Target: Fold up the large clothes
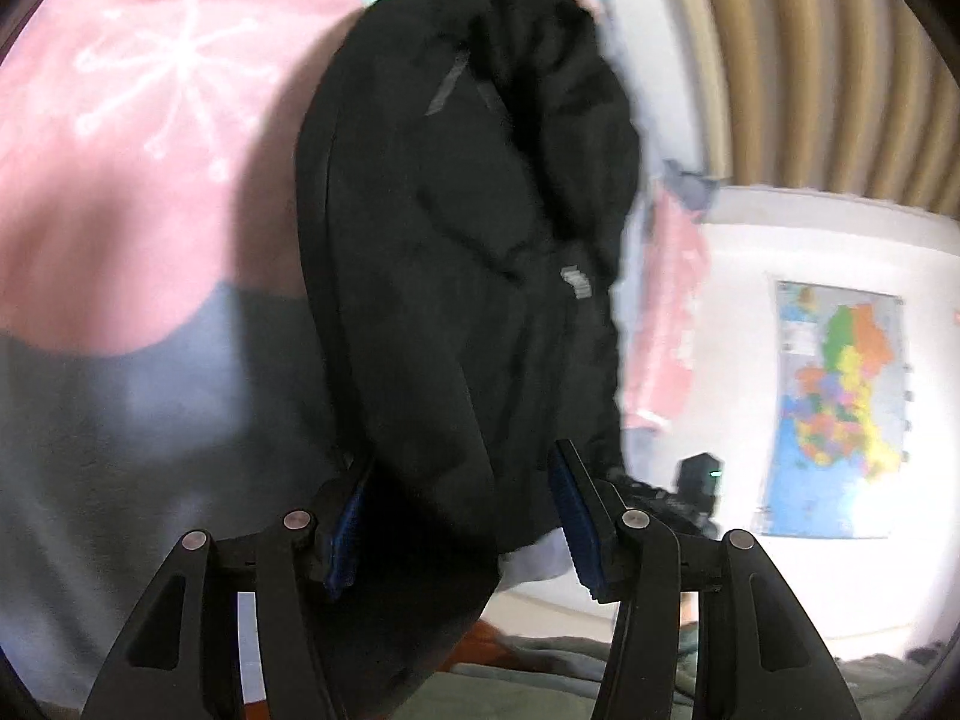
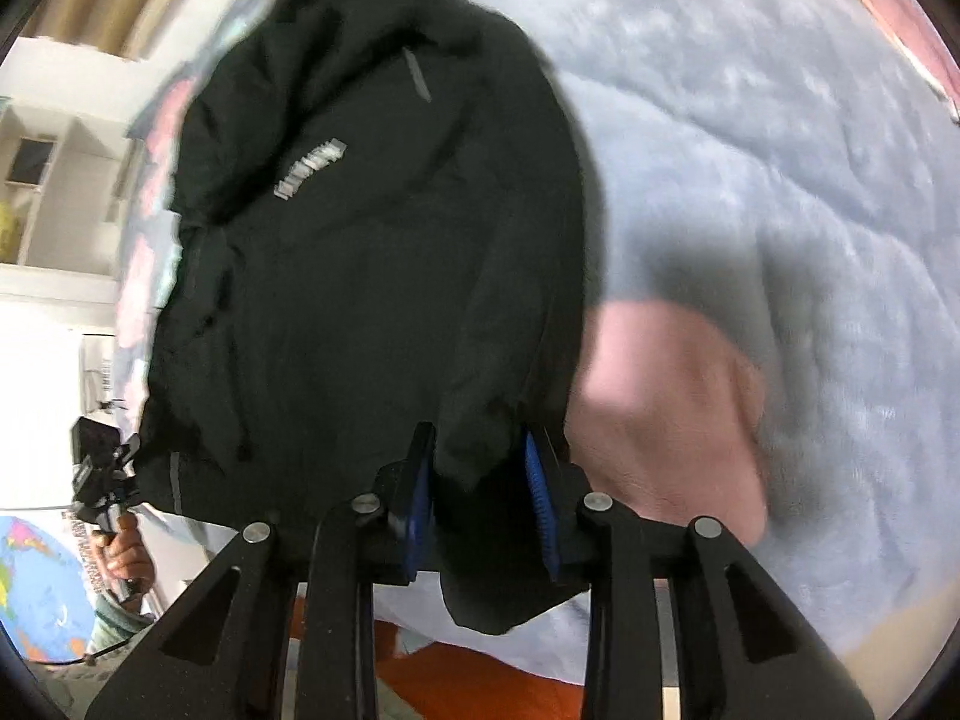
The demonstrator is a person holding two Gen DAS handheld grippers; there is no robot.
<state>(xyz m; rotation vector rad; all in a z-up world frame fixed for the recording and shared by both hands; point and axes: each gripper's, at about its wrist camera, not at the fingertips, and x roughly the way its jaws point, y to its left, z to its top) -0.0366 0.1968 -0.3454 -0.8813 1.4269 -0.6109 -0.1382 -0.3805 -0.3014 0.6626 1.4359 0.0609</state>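
Observation:
A black padded jacket (image 1: 456, 240) with a small grey logo lies spread on a grey-blue and pink blanket (image 1: 120, 450). My left gripper (image 1: 462, 468) is open around the jacket's near hem. The cloth lies against its left pad, and a strip of blanket shows beside the right pad. In the right wrist view the same jacket (image 2: 360, 270) runs away from me. My right gripper (image 2: 478, 438) is shut on the hem, which fills the space between its blue pads and hangs below them. A hand (image 2: 123, 546) holds the left gripper (image 2: 102, 474) at the jacket's far lower corner.
The fleece blanket (image 2: 750, 150) has a large pink patch (image 2: 660, 420) right of the jacket. An orange surface (image 2: 480, 684) shows under its near edge. A coloured map (image 1: 840, 408) hangs on a white wall, below beige curtains (image 1: 810, 60). White shelves (image 2: 54, 180) stand at left.

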